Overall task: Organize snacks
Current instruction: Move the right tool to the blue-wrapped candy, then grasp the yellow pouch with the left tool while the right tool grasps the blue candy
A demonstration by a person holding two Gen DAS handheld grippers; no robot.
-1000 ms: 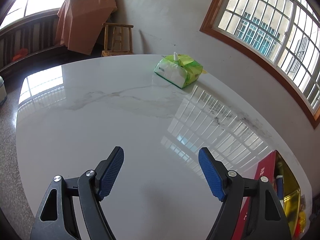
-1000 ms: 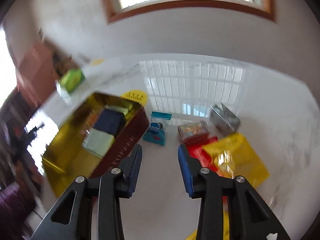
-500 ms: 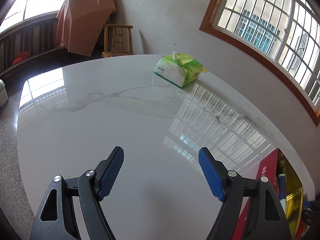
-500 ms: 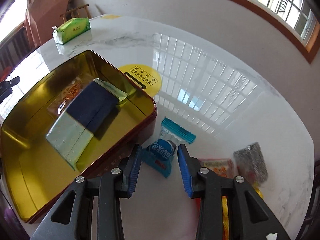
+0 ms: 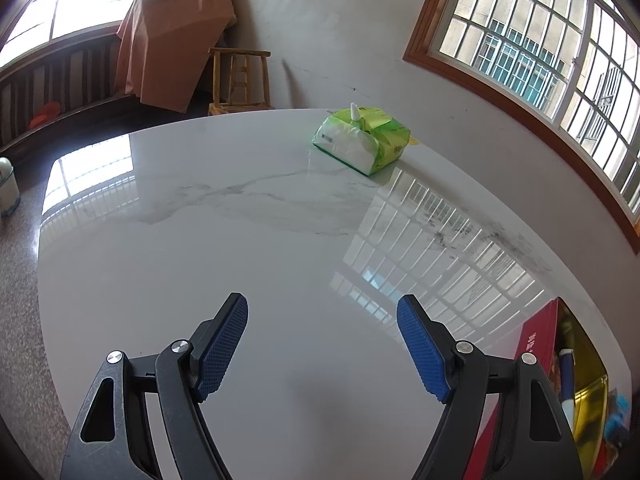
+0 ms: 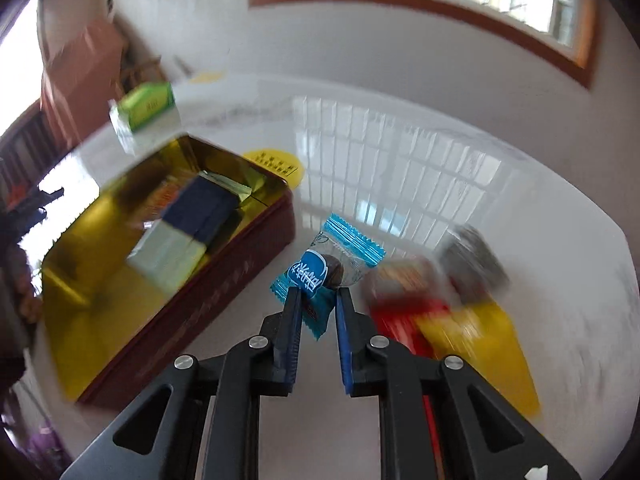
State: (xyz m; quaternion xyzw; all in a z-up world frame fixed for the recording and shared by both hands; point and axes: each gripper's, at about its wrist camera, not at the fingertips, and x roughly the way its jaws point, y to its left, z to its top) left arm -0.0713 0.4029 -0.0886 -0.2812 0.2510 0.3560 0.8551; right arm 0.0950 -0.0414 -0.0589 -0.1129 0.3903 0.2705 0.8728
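My right gripper (image 6: 319, 296) is shut on a blue snack packet (image 6: 326, 266) and holds it above the table, just right of the red tin with a gold inside (image 6: 100, 292). The tin holds a dark blue packet (image 6: 200, 210), a pale green packet (image 6: 168, 256) and other snacks. Red (image 6: 396, 316), yellow (image 6: 492, 344) and silver (image 6: 472, 260) snack packets lie on the table to the right. My left gripper (image 5: 322, 312) is open and empty over bare white marble. The tin's corner (image 5: 560, 360) shows at the lower right of the left wrist view.
A green tissue pack (image 5: 360, 140) lies at the far side of the table, also seen in the right wrist view (image 6: 144, 108). A round yellow sticker (image 6: 276, 162) lies behind the tin. A wall with windows borders the table; a wooden chair (image 5: 240, 76) stands beyond it.
My right gripper has closed on the blue snack packet and lifted it off the table. The right view is blurred from motion. My left gripper has stayed open and nearly still.
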